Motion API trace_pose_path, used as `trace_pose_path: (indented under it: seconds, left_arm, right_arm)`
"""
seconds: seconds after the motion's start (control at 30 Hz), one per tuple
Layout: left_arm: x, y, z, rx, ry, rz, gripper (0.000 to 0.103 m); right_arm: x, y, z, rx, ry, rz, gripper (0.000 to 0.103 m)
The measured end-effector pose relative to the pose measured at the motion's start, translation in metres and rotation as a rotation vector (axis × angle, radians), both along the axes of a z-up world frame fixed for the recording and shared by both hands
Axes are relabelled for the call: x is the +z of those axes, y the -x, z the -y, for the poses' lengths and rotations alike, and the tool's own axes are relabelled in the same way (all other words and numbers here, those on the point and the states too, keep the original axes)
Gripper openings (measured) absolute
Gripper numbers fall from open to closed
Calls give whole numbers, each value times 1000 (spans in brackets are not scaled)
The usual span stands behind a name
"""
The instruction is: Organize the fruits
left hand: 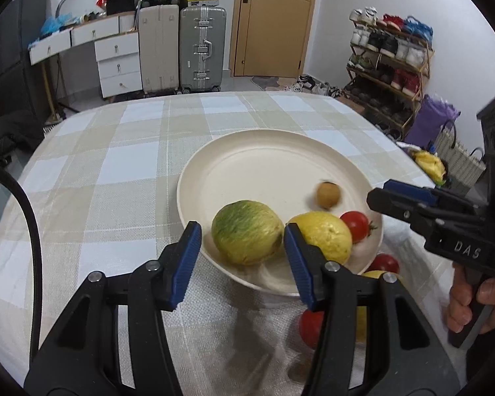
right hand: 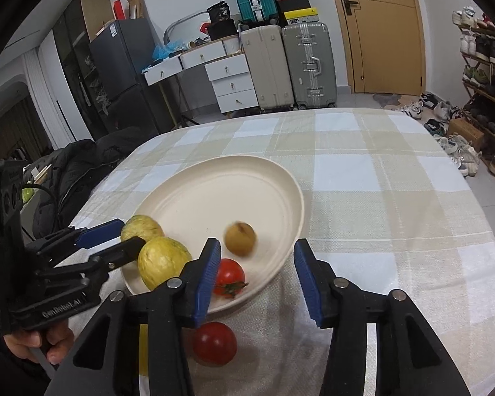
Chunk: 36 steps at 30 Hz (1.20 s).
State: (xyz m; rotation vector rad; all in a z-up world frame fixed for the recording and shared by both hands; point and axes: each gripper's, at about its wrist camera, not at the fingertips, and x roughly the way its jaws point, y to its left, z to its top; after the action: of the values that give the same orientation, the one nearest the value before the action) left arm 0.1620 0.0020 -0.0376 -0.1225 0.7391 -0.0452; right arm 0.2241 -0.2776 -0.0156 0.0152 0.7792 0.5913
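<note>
A cream plate [left hand: 264, 161] [right hand: 214, 191] sits on the checked tablecloth. In it lie a green-yellow fruit [left hand: 247, 231] [right hand: 142, 227], a yellow fruit [left hand: 323, 234] [right hand: 163, 260], a red tomato [left hand: 356, 224] [right hand: 229, 275] and a small brown fruit [left hand: 328, 194] [right hand: 240, 238], which looks blurred. My left gripper [left hand: 242, 260] [right hand: 115, 241] is open and empty, just in front of the green-yellow fruit. My right gripper [right hand: 257, 277] [left hand: 379, 193] is open and empty over the plate's near rim. Another tomato [right hand: 214, 343] [left hand: 384, 264] lies on the cloth outside the plate.
More fruit lies on the cloth near me: a tomato [left hand: 310, 328], a yellow fruit [left hand: 363, 323] partly hidden behind my left finger, and a small brown piece [left hand: 298, 368]. The table's far half [right hand: 379, 171] is checked cloth. Suitcases, drawers and a shoe rack stand beyond.
</note>
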Motion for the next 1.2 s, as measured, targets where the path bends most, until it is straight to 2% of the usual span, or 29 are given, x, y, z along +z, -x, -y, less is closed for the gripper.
trace_pose_path:
  seconds: [0.07, 0.1, 0.13, 0.23, 0.27, 0.3, 0.33, 0.37, 0.47, 0.87, 1.03, 1.2]
  left_arm:
    - [5, 4, -4, 14, 19, 4, 67]
    - [8, 7, -5, 23, 20, 9, 76]
    - [11, 10, -6, 32, 18, 17, 81]
    - [23, 24, -7, 44, 12, 53, 84]
    - [27, 29, -7, 51, 5, 65, 85]
    - [30, 35, -6, 61, -9, 71, 90]
    - [34, 41, -6, 71, -23, 75, 100]
    - [37, 48, -5, 74, -33, 88, 103]
    - [45, 68, -4, 68, -44, 124, 103]
    - [52, 124, 2, 55, -51, 98, 103]
    - [45, 132, 3, 49, -40, 80, 103]
    - [40, 132, 6, 38, -46, 62, 103]
  right_arm:
    - [2, 3, 3, -11, -1, -3, 51]
    - [3, 4, 5, -16, 0, -6, 59]
    - [5, 6, 7, -17, 0, -7, 71]
    - [13, 17, 12, -16, -15, 21, 96]
    - [15, 20, 12, -14, -13, 27, 98]
    - [17, 23, 12, -9, -4, 28, 103]
    - [19, 28, 11, 3, 10, 30, 103]
    - [19, 32, 11, 11, 21, 36, 103]
    - [22, 46, 10, 31, 58, 67, 103]
    - [31, 83, 5, 100, 92, 90, 103]
    - [27, 86, 3, 115, 77, 74, 103]
    - [20, 88, -1, 123, 114, 75, 103]
